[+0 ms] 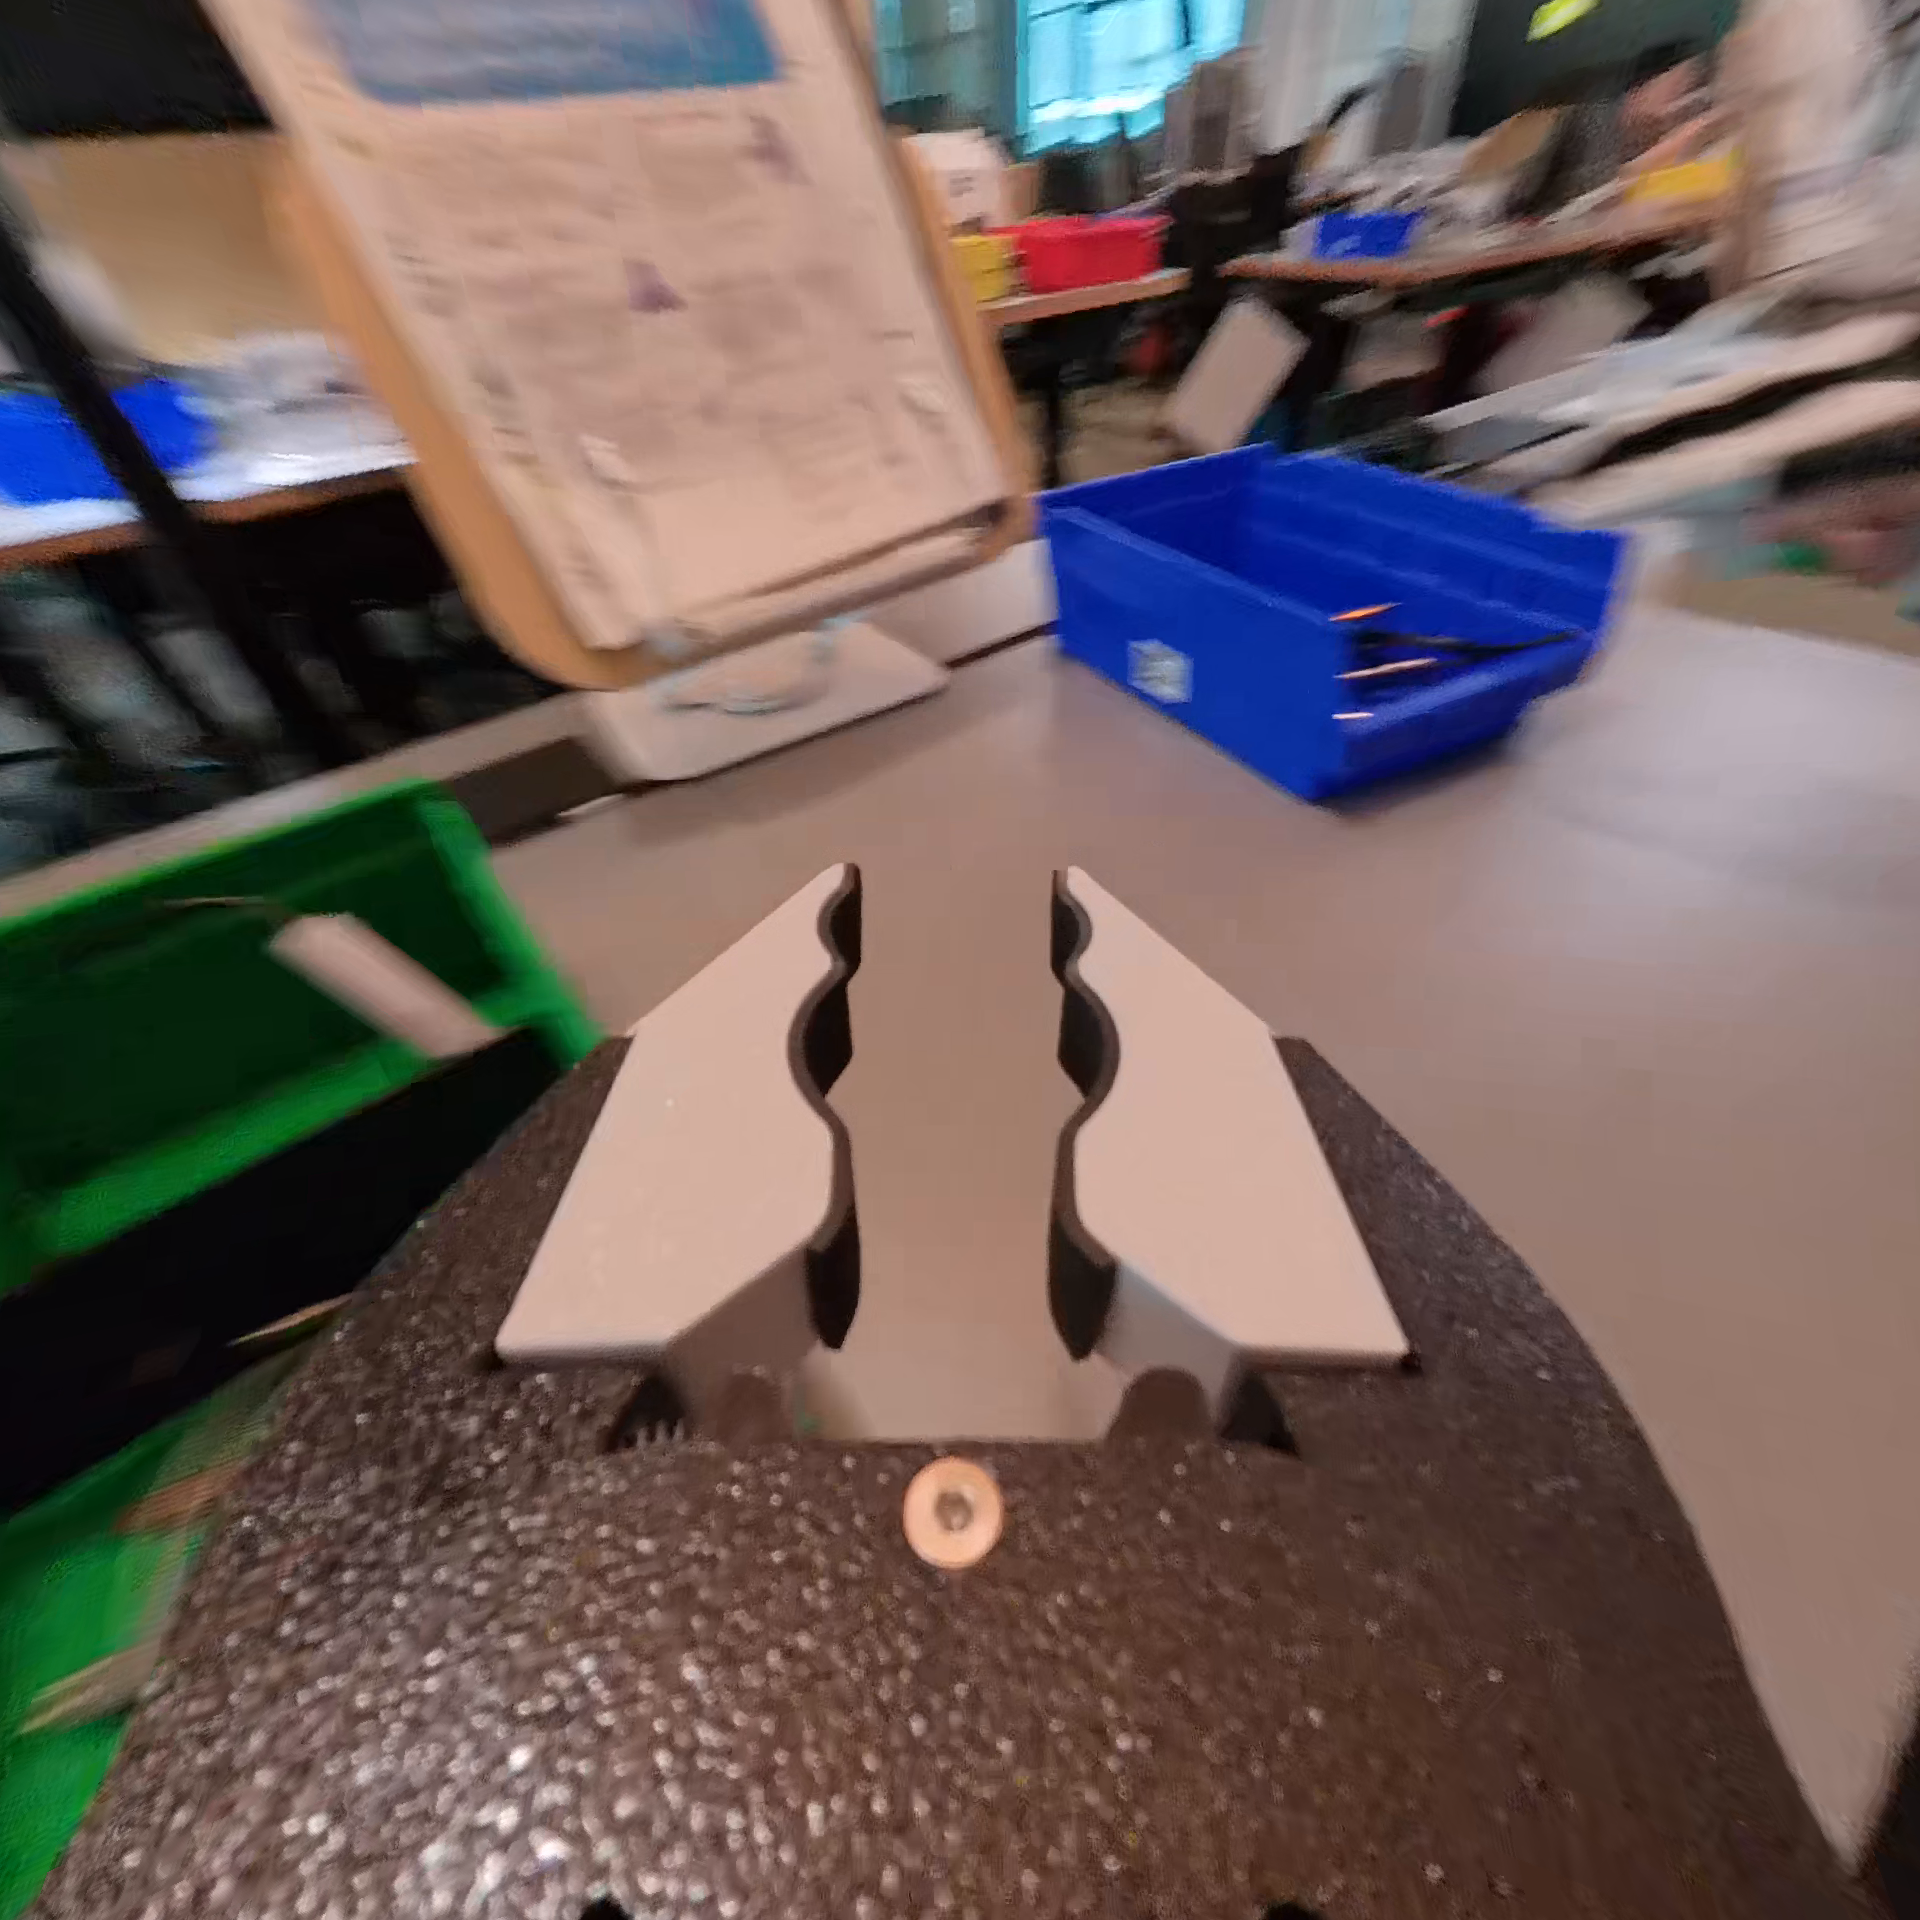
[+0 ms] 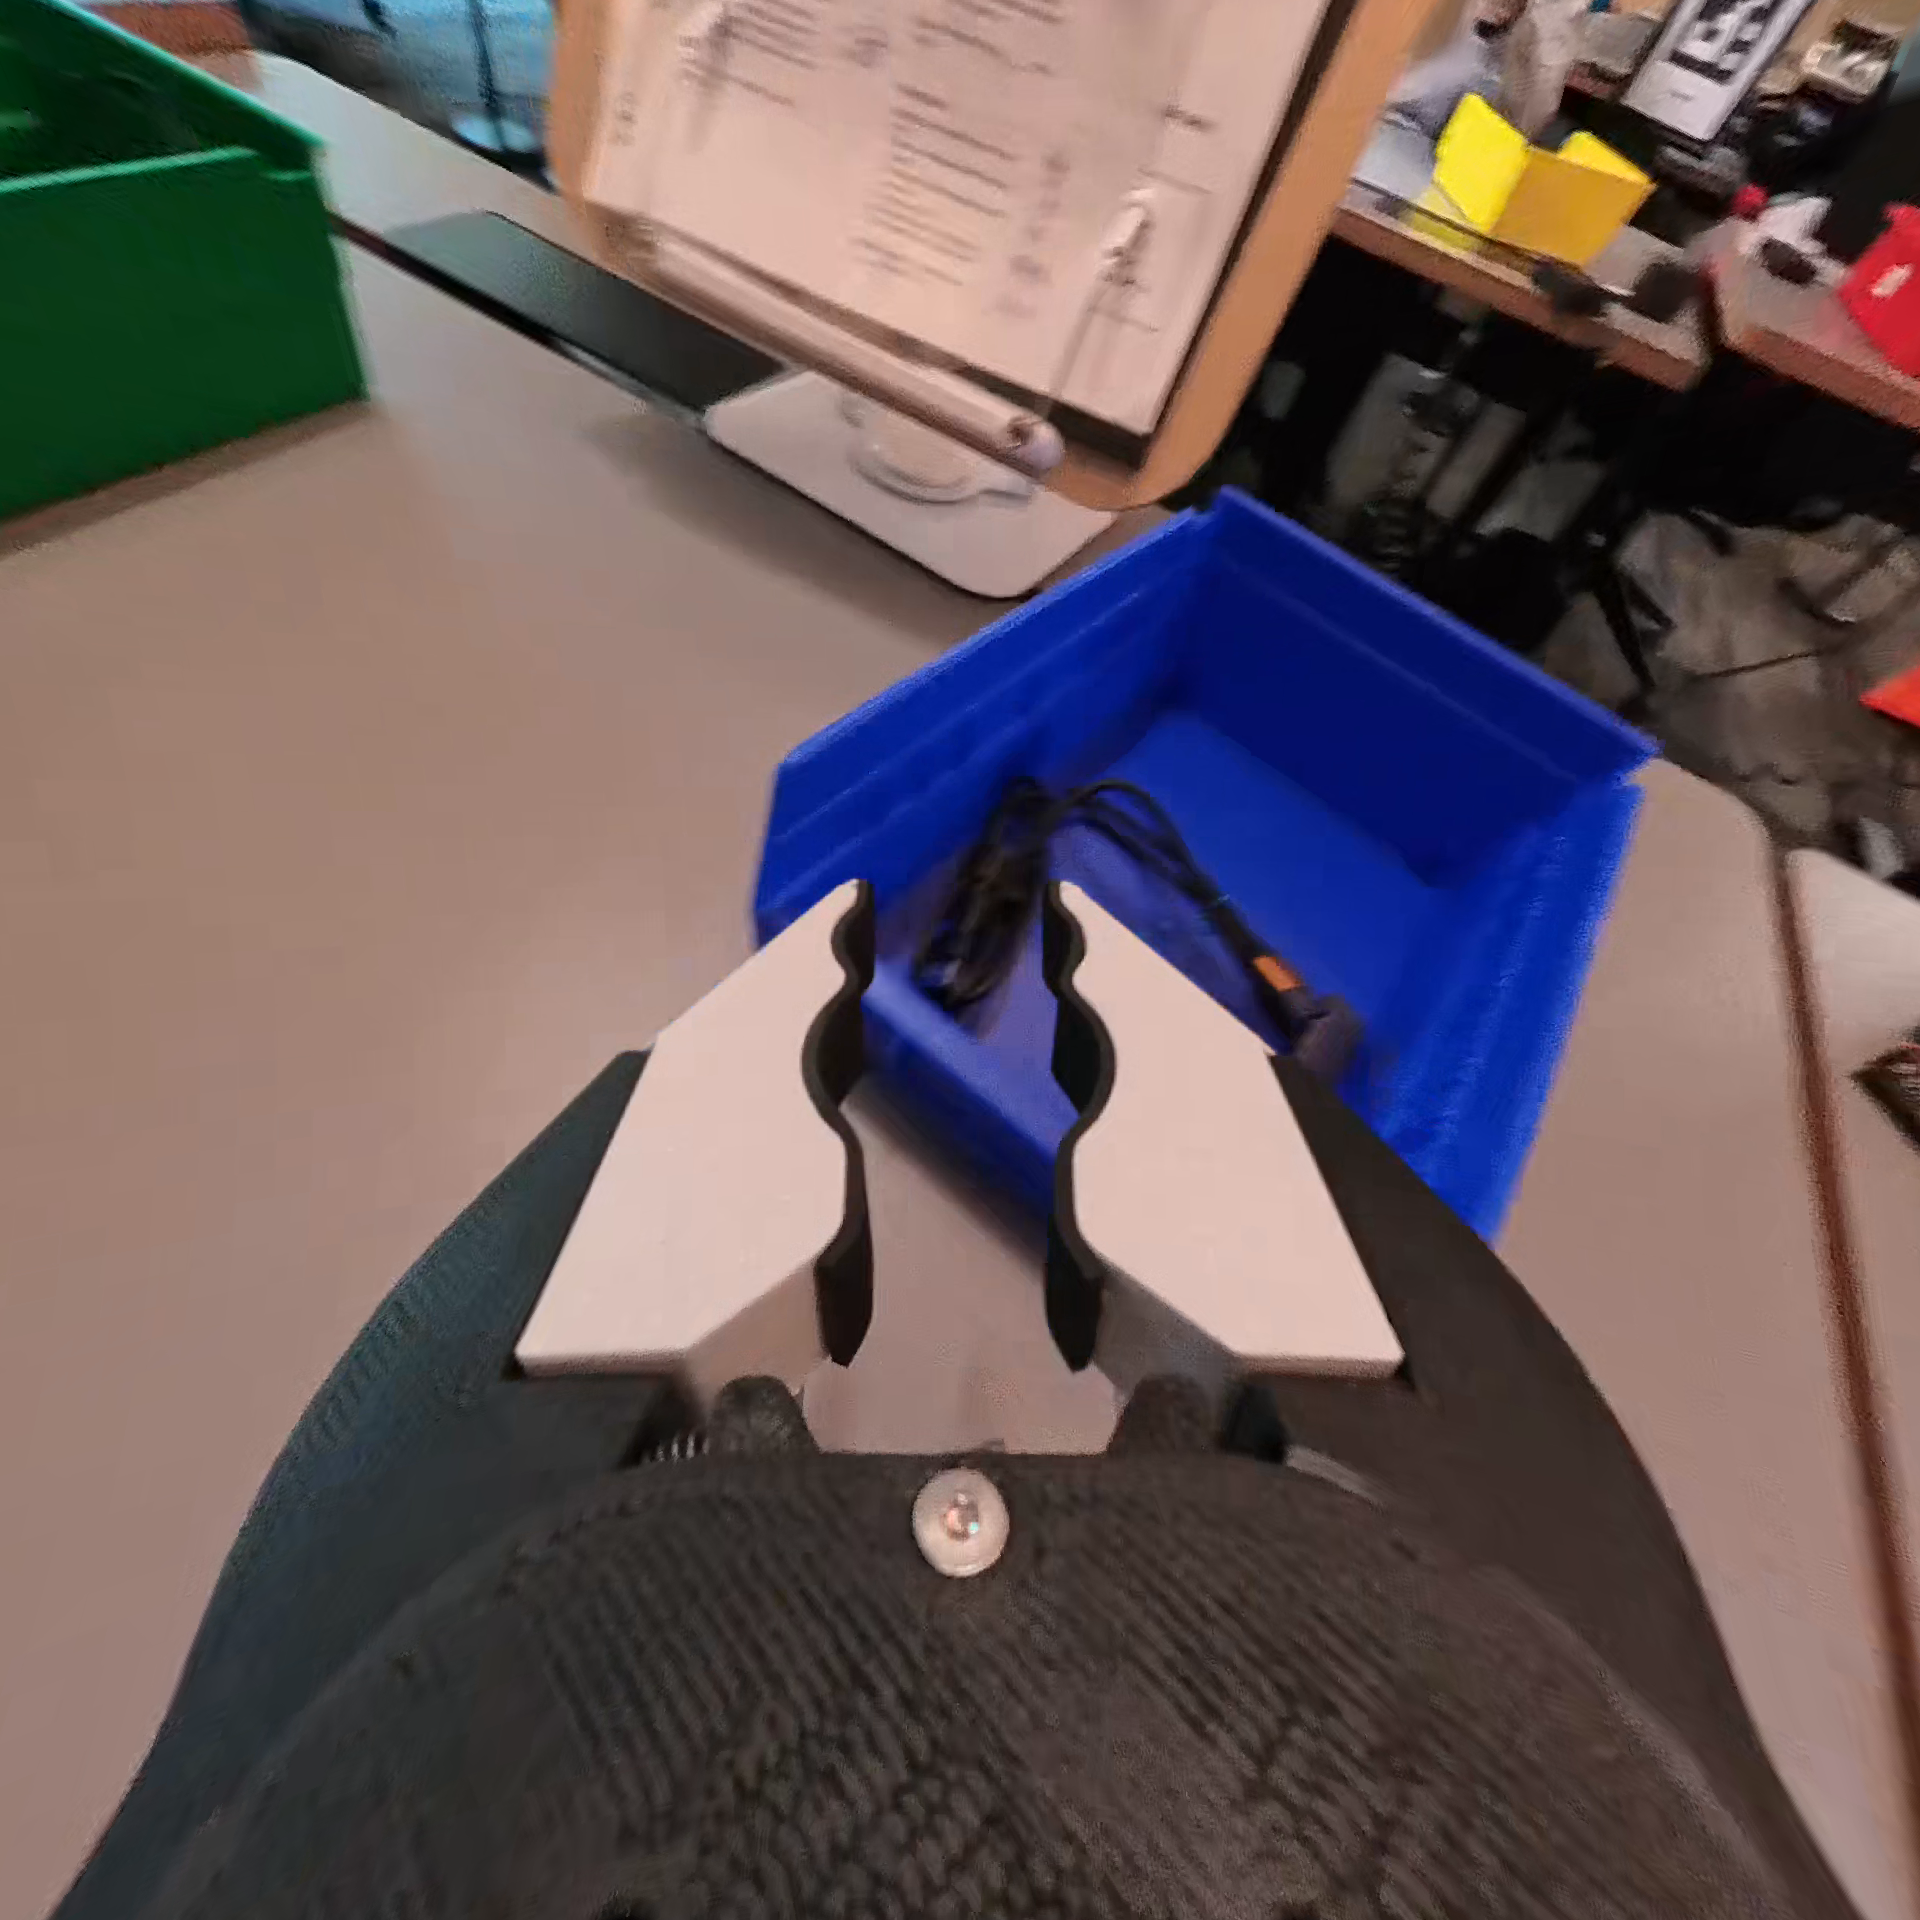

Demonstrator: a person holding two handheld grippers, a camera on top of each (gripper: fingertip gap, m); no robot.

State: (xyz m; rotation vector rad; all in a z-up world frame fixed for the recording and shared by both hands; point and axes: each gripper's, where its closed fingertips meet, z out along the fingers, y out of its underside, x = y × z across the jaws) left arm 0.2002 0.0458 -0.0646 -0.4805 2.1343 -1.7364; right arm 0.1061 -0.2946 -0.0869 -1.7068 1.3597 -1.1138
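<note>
Black cable (image 2: 1049, 883) w/ an orange-tagged plug end lies coiled in the blue bin (image 2: 1351, 748), bunched against the bin's near-left wall; the plug end trails toward the near-right corner. From my right gripper (image 2: 956, 904) it sits straight ahead, just beyond the tips, showing thru the gap between the 2 fingers. The bundle's long axis runs roughly near-to-far, leaning slightly right at the far end. Right fingers are spread, nothing between them, hovering over the bin's near wall.

Left gripper (image 1: 956, 883) is well apart from it: in the left wrist view the same bin sits far-right, w/ only a dark strand and orange tips showing over its near wall. Left fingers also spread, empty, over bare grey table (image 1: 1455, 987). So the right gripper is clearly nearer the cable.

Outward: a green bin (image 1: 208, 1039) just left of the left gripper, contents blurred. At the table's far edge stands a board on a stand (image 2: 935, 208) w/ printed sheets clipped on; the print is too blurred to read. The blue bin carries a small pale sticker (image 1: 1158, 665) on its left-facing side, unreadable. No brand visible. Farther off, other tables w/ red, yellow, blue bins, all blurred.
</note>
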